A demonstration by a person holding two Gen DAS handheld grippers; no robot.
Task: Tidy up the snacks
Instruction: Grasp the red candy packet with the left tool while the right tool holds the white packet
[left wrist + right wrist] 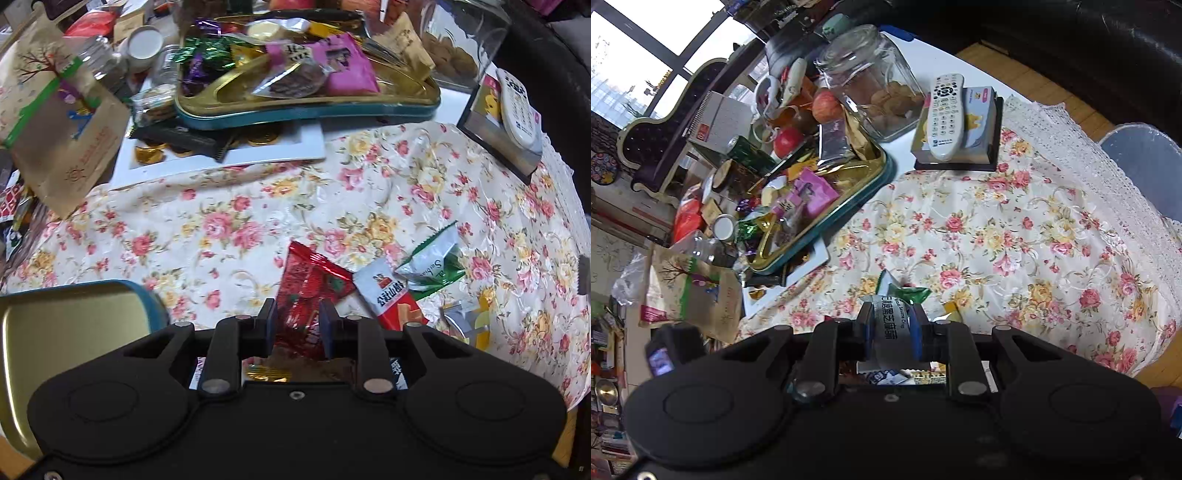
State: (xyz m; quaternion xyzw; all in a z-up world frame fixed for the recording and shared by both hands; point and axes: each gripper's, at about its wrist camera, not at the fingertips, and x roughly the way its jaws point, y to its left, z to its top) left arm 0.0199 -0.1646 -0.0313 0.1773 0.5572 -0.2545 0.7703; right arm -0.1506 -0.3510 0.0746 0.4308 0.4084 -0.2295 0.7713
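In the left wrist view my left gripper [298, 326] points steeply down, shut on a crinkled red snack packet [308, 284] that fills the gap between the pads. Just right of it on the floral tablecloth [229, 221] lie a white-and-red packet [388, 291] and a silver-green packet [432, 262]. My right gripper [892, 328] is shut on a white packet with black lettering [886, 325], held above the cloth. A green-edged packet [903, 291] shows just beyond its fingertips. The open tin tray [875, 177] heaped with snacks sits at the far left.
A gold tin lid [66, 325] lies at lower left of the left gripper. The snack tray [306, 110] rests on a white board [280, 147]. A paper bag [62, 122], glass jar [871, 81] and remote [943, 114] on a box ring the cloth.
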